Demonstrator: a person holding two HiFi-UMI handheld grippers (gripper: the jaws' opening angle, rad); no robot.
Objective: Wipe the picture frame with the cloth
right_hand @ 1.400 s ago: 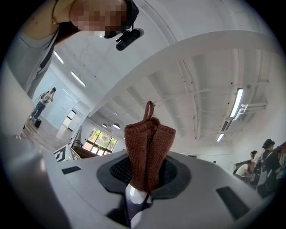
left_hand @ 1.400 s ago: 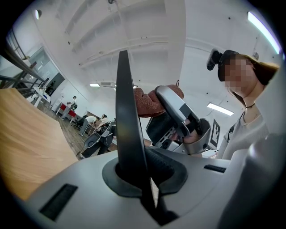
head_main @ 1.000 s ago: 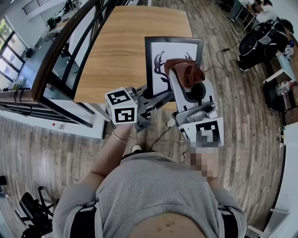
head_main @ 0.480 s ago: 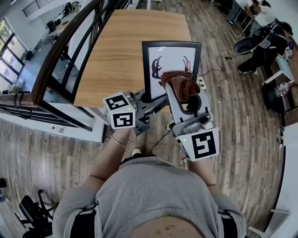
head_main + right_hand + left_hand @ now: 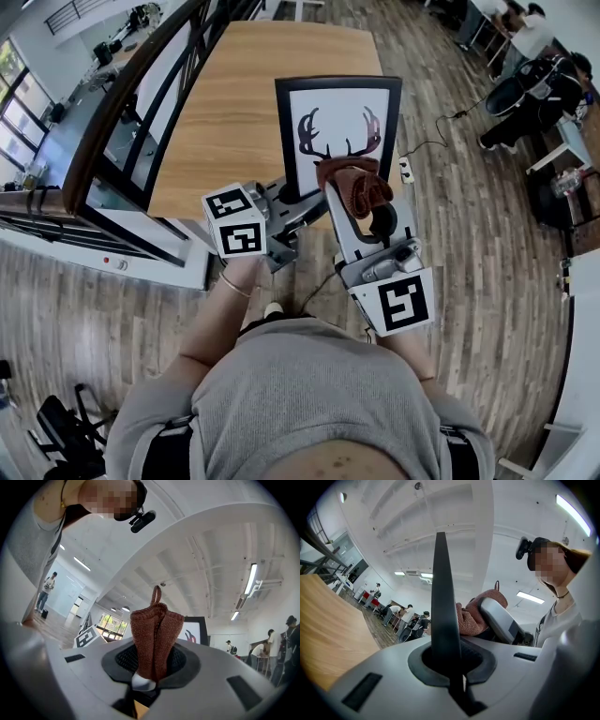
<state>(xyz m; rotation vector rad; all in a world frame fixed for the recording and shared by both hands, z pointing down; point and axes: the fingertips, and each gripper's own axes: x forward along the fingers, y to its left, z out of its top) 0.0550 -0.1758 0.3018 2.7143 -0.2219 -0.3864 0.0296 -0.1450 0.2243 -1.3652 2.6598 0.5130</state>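
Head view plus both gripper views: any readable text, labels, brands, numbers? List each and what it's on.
No readable words, brands or numbers in any view.
picture frame: antler print only, no caption.
left marker cube and right marker cube: black-and-white square code patterns, not text.
cloth: no label visible.
Background desks and walls: too small and blurred to read anything.

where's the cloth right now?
Head view, centre-right: the brown cloth is bunched in the right gripper's shut jaws, overlapping the picture frame's lower edge, just below the antler print.
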